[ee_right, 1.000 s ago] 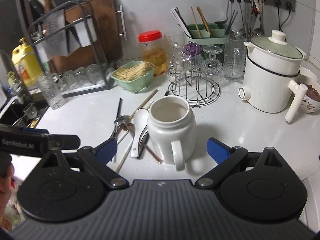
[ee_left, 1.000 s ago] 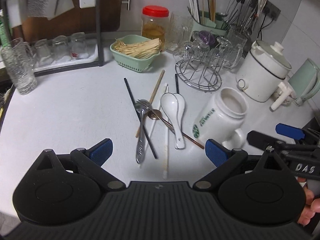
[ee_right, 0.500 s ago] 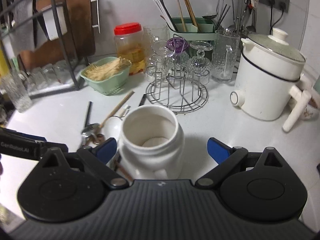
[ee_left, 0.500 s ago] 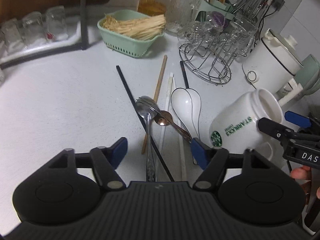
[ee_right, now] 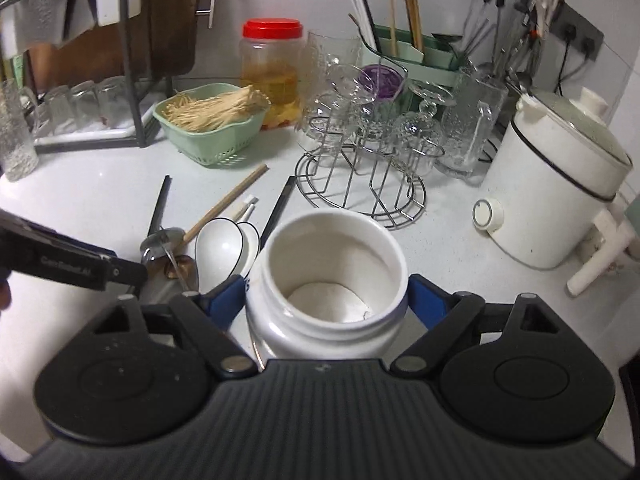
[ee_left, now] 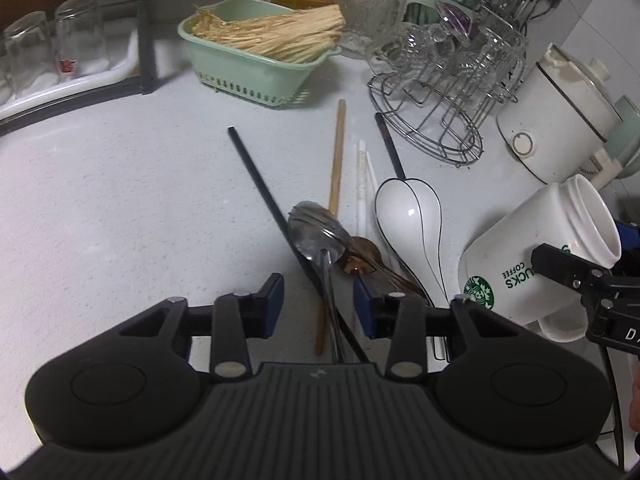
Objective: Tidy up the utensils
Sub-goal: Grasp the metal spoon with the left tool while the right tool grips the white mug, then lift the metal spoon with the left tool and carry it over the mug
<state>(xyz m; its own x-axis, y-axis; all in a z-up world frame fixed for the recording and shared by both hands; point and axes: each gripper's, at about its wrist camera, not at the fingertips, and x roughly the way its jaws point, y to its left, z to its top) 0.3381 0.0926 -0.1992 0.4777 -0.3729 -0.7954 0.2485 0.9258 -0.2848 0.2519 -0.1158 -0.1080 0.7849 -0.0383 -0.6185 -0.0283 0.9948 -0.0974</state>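
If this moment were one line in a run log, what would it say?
left gripper: closing around metal spoon handle | right gripper: closing on white mug | utensils: loose on counter

A: What do the grippers look like?
B: The left gripper [ee_left: 318,306] and right gripper [ee_right: 326,300] are black plastic with ribbed bases, 2 blue pads each, silver screws and white lettering.
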